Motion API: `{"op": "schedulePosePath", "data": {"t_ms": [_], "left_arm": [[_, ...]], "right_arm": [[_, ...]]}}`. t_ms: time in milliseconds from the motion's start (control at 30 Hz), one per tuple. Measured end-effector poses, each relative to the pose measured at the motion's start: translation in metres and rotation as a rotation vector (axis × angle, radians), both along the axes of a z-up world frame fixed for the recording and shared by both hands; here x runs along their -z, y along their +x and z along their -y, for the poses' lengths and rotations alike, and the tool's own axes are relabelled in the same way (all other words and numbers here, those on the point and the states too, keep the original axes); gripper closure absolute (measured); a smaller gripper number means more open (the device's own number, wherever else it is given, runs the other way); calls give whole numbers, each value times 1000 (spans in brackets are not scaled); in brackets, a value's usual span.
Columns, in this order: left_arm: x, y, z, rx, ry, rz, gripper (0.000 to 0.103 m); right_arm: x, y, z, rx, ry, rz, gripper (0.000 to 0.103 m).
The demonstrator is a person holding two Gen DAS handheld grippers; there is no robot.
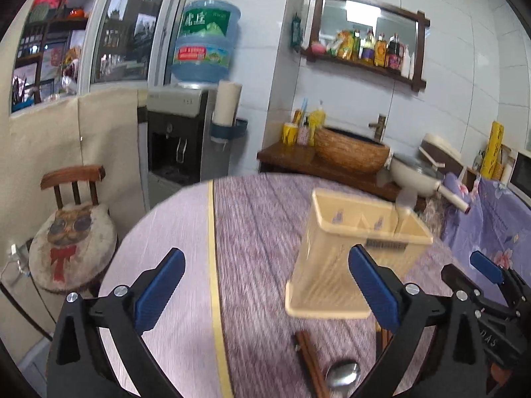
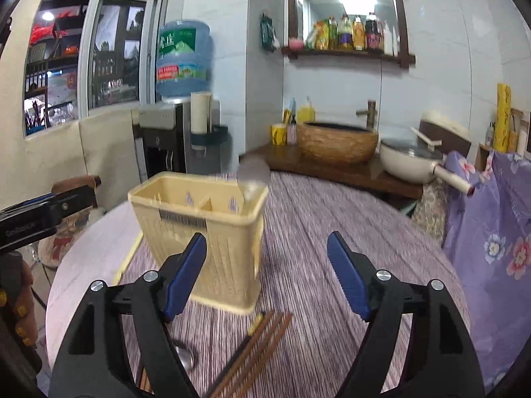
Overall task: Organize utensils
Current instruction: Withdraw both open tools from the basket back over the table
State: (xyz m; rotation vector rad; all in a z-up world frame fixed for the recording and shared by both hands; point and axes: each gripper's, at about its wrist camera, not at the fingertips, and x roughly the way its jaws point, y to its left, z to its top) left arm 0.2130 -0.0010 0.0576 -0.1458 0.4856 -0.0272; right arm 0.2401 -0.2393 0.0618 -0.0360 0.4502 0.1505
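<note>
We see a dim, bluish indoor scene in both views. A ceiling light glares in the mirror (image 1: 365, 10). Motion blur smears the tabletop (image 1: 252, 232) and holder (image 1: 348, 252), while the wall stays sharper. Fisheye bending curves the window (image 2: 93, 53) and tiles, and black corners vignette each frame.

Cream plastic utensil holder (image 1: 351, 252) (image 2: 205, 232) stands upright on purple striped tablecloth, slatted sides, divided into compartments, barcode label on front rim. Blurred grey utensil tip (image 2: 253, 171) rises from its right-hand compartment. Dark brown chopsticks (image 2: 257, 345) (image 1: 310, 361) lie loose on cloth just before holder. Metal spoon (image 1: 343, 376) (image 2: 185, 358) lies beside them.
</note>
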Motion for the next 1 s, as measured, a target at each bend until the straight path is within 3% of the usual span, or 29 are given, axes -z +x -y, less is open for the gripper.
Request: {"op": "schedulePosePath", "data": {"t_ms": [300, 433, 667, 1000], "left_arm": [[60, -23, 0, 6, 31, -175, 7], [74, -24, 0, 26, 26, -234, 20], [87, -29, 13, 70, 47, -283, 31], [102, -32, 46, 120, 146, -317, 33]], "right_arm": [[60, -17, 10, 25, 25, -209, 28], [81, -18, 10, 40, 28, -286, 29], [100, -17, 6, 63, -12, -353, 33], [108, -15, 2, 75, -51, -377, 34]]}}
